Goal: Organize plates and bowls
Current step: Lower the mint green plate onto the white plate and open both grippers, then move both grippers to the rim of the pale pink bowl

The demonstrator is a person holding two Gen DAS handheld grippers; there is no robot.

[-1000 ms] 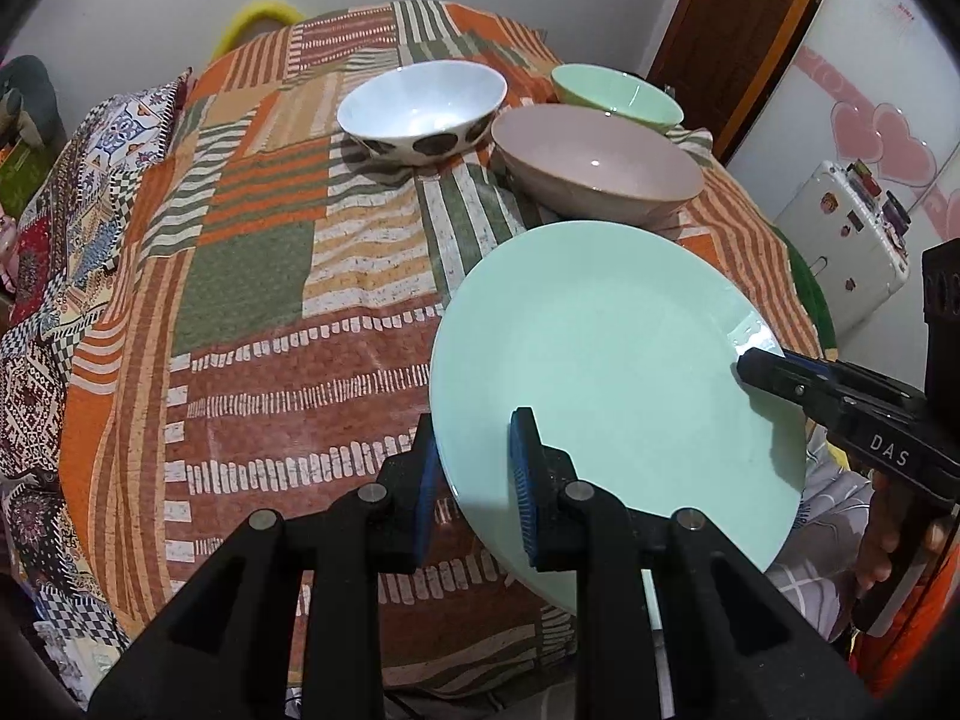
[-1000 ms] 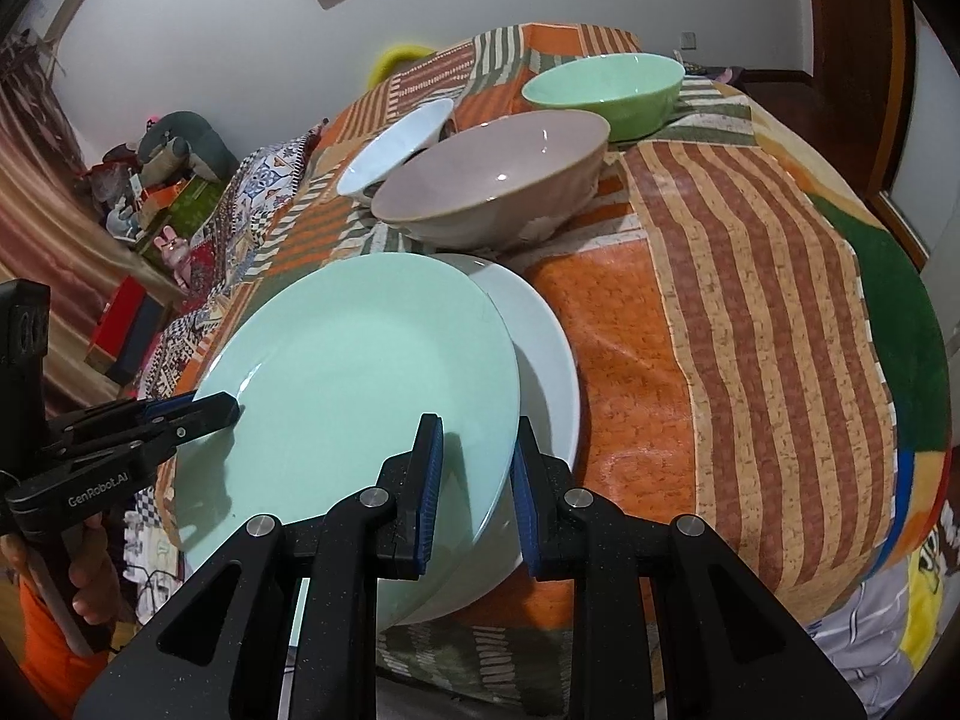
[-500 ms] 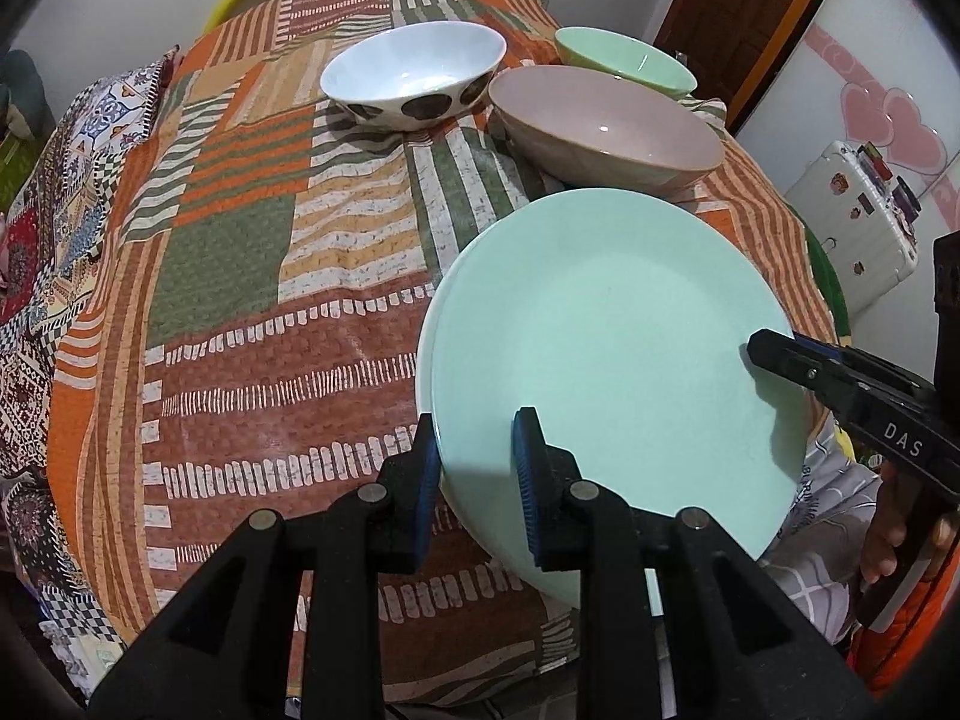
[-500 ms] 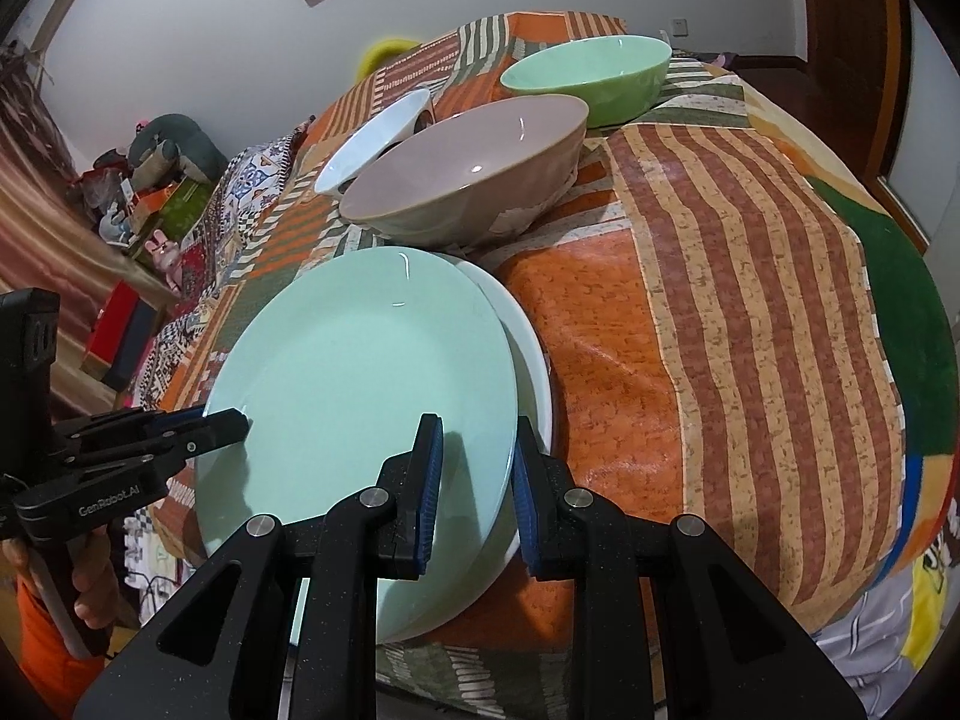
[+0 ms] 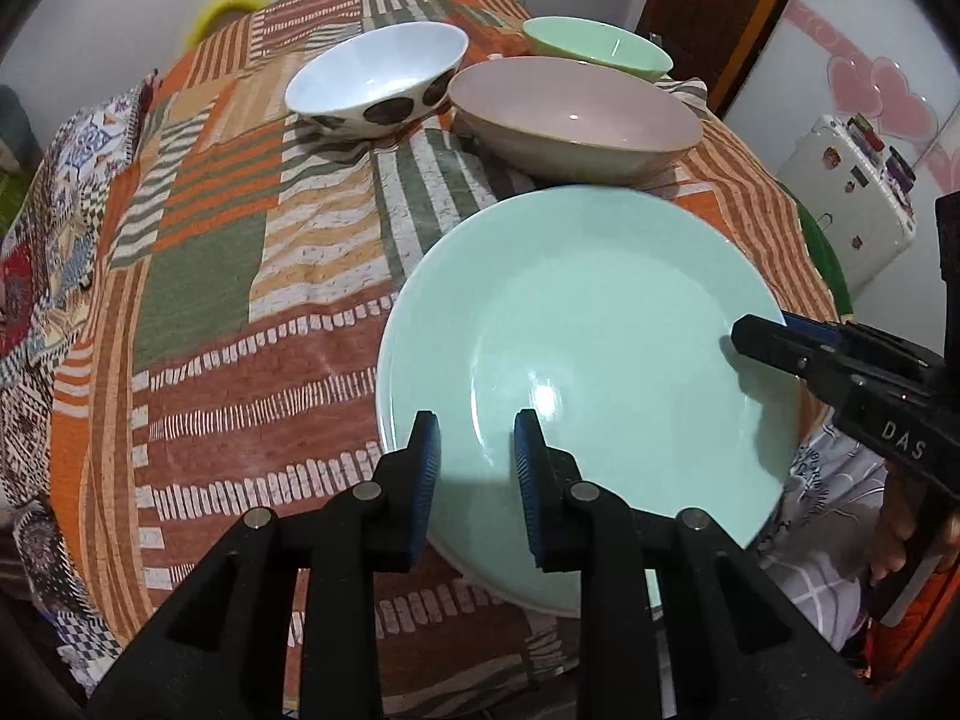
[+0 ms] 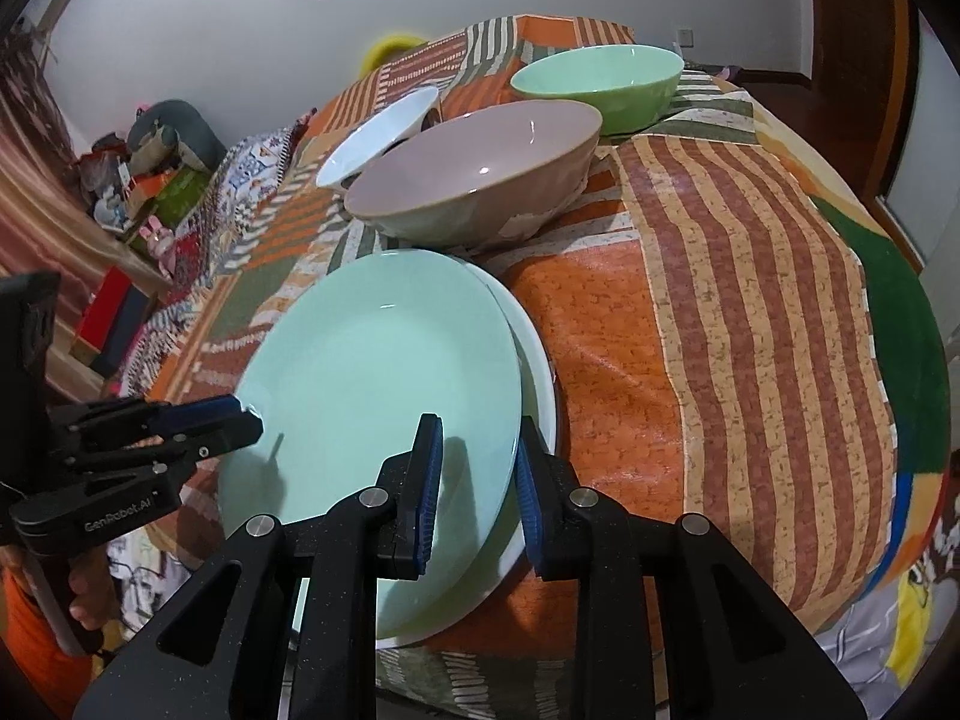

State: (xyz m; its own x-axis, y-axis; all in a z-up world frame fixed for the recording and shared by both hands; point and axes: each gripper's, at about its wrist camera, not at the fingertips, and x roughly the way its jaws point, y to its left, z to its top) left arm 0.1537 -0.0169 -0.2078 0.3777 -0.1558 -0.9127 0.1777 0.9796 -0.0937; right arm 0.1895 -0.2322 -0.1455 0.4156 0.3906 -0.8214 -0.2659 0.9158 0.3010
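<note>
A mint green plate [image 5: 600,330] [image 6: 372,360] lies on top of a white plate [image 6: 536,360] near the table's front edge. Only the white plate's right rim shows. My left gripper [image 5: 477,462] [image 6: 246,414] is shut on the green plate's left rim. On the opposite rim sits my right gripper [image 6: 480,486] [image 5: 756,336]; its jaws are opening, with the rim still between the pads. Behind the plates stand a taupe bowl [image 5: 570,114] [image 6: 480,174], a white bowl with dark spots [image 5: 372,78] [image 6: 378,138] and a green bowl [image 5: 594,48] [image 6: 600,78].
A patchwork cloth [image 5: 210,240] [image 6: 750,300] in orange, green and stripes covers the round table. A white cabinet [image 5: 852,192] stands to the right of the table. Toys and boxes [image 6: 150,180] crowd the floor at the left.
The green plate has sunk and slid further over the white plate, covering more of it. The left gripper came down and forward with it. The right gripper's fingers stand slightly wider.
</note>
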